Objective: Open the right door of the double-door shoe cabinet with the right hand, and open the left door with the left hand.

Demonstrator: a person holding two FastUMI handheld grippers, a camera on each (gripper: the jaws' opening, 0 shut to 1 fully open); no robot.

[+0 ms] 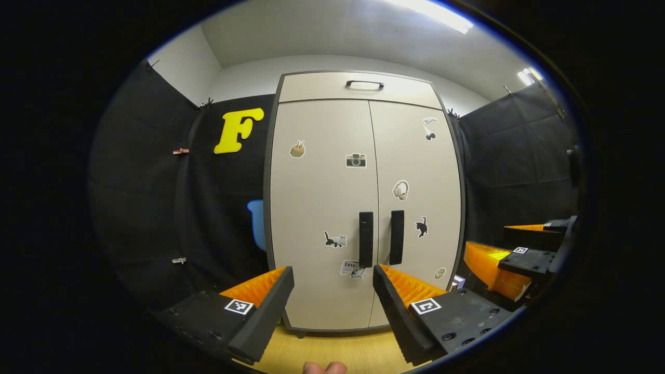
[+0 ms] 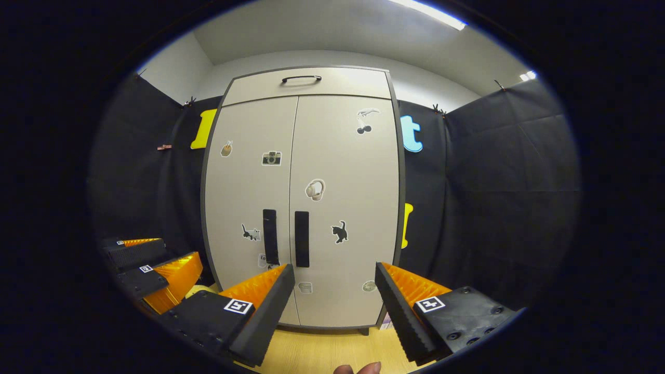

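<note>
Left gripper view
- Cabinet [image 1: 363, 197]: stands straight ahead, upright on a wooden floor [image 1: 332, 353], against the black cloth wall.
- Doors: left door [image 1: 319, 208] and right door [image 1: 418, 197] both closed, edges meeting at the middle seam.
- Handles: two black vertical bars side by side at the seam, left handle [image 1: 366, 239] and right handle [image 1: 397, 237].
- Top panel: a drawer front [image 1: 358, 88] above the doors, with a black handle.
- Stickers: small ones scattered on both doors.
- Left gripper [image 1: 332, 283]: jaws spread wide, nothing between them, well short of the cabinet; the left handle shows just above the gap.
- Right gripper [image 1: 499, 259]: seen at the right edge, orange fingers apart, holding nothing.
- Fingertip: the tip of a person's finger [image 1: 324, 368] at the bottom edge.

Right gripper view
- Cabinet [image 2: 301, 197]: ahead and a little left of centre, both doors closed.
- Handles: left handle [image 2: 269, 236], right handle [image 2: 302, 239], next to each other at the seam.
- Right gripper [image 2: 335, 283]: jaws spread wide, empty, apart from the cabinet; the right handle sits above its left finger.
- Left gripper [image 2: 156, 259]: at the lower left, fingers apart, empty.
- Fingertip: a person's fingertips [image 2: 357, 369] at the bottom edge.
</note>
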